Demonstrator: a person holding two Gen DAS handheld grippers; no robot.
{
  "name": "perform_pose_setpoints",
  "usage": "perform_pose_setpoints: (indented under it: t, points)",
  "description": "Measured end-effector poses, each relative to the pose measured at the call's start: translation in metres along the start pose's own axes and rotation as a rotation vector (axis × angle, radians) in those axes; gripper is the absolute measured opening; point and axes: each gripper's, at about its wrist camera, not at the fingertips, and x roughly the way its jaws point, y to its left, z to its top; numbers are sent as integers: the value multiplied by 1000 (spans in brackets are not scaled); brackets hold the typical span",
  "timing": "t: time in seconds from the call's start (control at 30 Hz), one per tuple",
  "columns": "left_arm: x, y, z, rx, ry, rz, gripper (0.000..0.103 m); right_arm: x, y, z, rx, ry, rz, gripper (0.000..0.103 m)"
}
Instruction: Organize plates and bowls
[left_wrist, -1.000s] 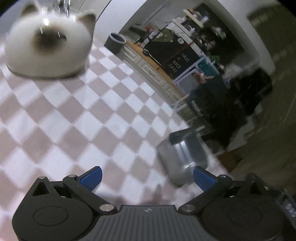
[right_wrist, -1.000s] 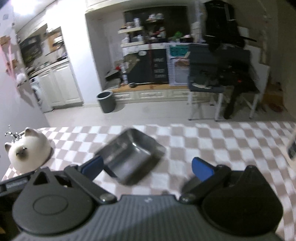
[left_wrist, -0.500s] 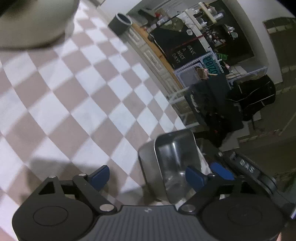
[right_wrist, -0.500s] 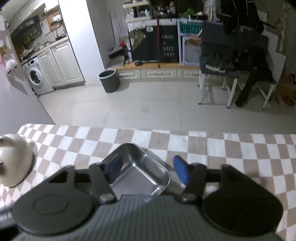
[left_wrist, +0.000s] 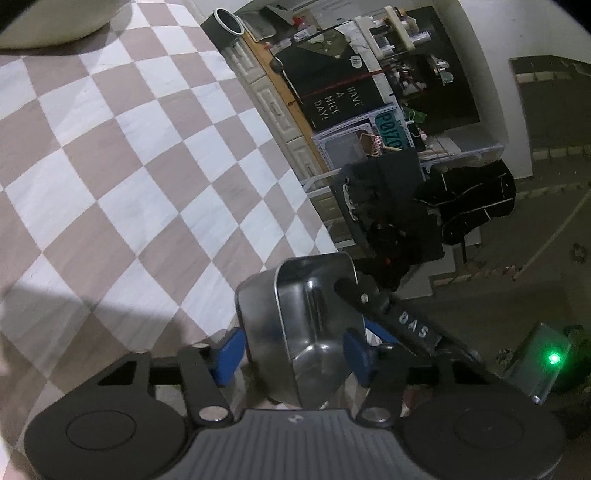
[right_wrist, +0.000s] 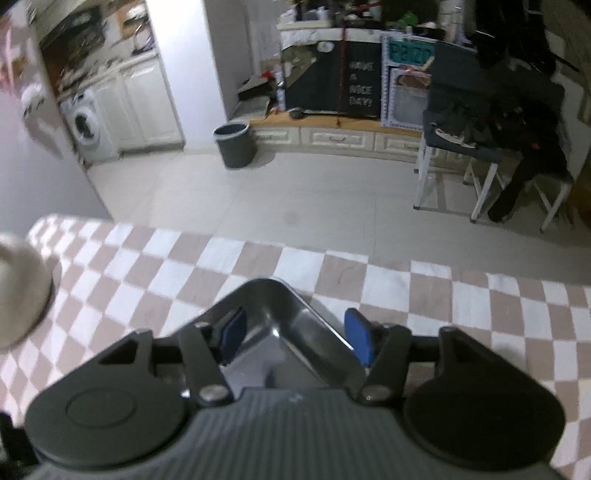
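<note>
We have a small steel tray (left_wrist: 314, 325) near the table's (left_wrist: 147, 184) edge, a shallow rectangular dish with rounded corners and a rolled rim. It looks light and rigid, so it should not bend or break, but the polished metal is slick and will want to slide or swing if held by one wall only. The rim and side walls are the sensible places to hold; the smooth floor gives nothing to bite. Both tools are on it at once. Our left gripper (left_wrist: 295, 349) has its blue pads on either side of the tray's body, one outside the left wall and one by the right wall, partly narrowed; we cannot tell whether the pads truly press the metal or only bracket it. Our right gripper (right_wrist: 295, 338) comes in from the other side, with one pad inside the tray (right_wrist: 273, 332) and the other outside its right wall, so that wall lies between them; again, contact is not clear, though it reads as a light pinch. In the left view the tray appears tipped up on its side, with the right tool's finger against its far rim. Both grippers are low, close to the checked cloth (right_wrist: 332, 273). Off to the left stands a pale rounded jar (right_wrist: 18, 291), well apart.
</note>
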Motion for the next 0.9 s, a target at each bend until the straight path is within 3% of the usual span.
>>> perform_pose_setpoints:
  t: [0.07, 0.13, 0.37, 0.47, 0.73, 0.9]
  points:
    - [0, 0, 3, -2, 3, 6, 46, -4, 1, 0, -22, 34, -4, 40]
    - [-3, 0, 5, 14, -9, 18, 44, -10, -1, -2, -41, 68, 2, 34]
    - [-10, 3, 15, 63, -29, 87, 19, -22, -10, -15, -4, 85, 85, 21]
    - [-9, 2, 15, 59, -24, 92, 18, -19, -10, -17, -2, 83, 63, 13]
    - [0, -7, 12, 150, -43, 132, 19, -3, 3, -17, -64, 67, 0, 13]
    - [3, -21, 5, 304, -55, 215, 14, -15, 4, -22, -65, 44, 3, 9]
